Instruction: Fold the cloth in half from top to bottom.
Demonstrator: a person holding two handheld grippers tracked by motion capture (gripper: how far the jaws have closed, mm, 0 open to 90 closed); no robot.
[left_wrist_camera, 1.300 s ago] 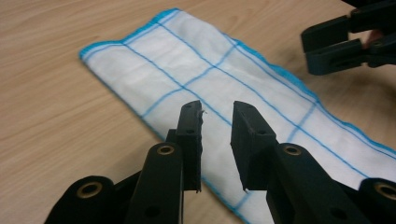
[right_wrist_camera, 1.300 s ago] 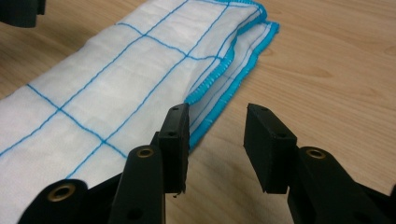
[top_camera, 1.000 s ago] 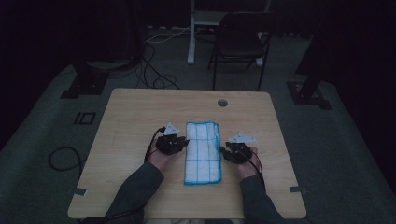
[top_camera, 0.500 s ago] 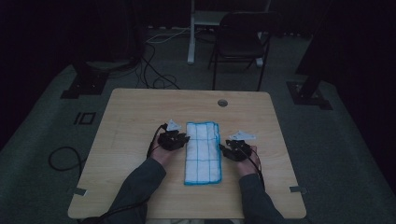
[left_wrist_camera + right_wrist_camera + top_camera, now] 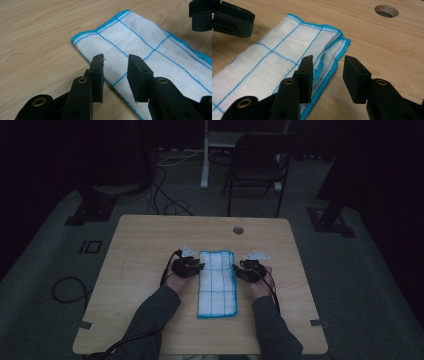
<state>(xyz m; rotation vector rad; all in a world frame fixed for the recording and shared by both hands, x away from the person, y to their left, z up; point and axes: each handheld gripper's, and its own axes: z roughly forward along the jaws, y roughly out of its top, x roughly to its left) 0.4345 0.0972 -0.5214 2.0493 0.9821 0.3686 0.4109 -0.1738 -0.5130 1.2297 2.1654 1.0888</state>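
Observation:
A white cloth (image 5: 217, 282) with blue grid lines and a blue hem lies folded in a long strip on the wooden table (image 5: 150, 245). My left gripper (image 5: 197, 266) is at its left edge near the far end. Its jaws (image 5: 116, 61) stand apart just above the cloth (image 5: 150, 42) and have just been opening, gripping nothing. My right gripper (image 5: 239, 270) is at the cloth's right edge, open (image 5: 328, 62), straddling the layered hem of the cloth (image 5: 274, 57) without pinching it. Each gripper view also shows the other gripper (image 5: 201, 15) (image 5: 233, 21) across the cloth.
A round cable hole (image 5: 238, 230) (image 5: 386, 10) sits in the table beyond the cloth. Behind the table stand a dark folding chair (image 5: 257, 165) and a white post, with cables (image 5: 165, 195) on the floor. Bare wood surrounds the cloth.
Both hands have edged slightly along the cloth's sides toward its far end. The cloth itself lies as before.

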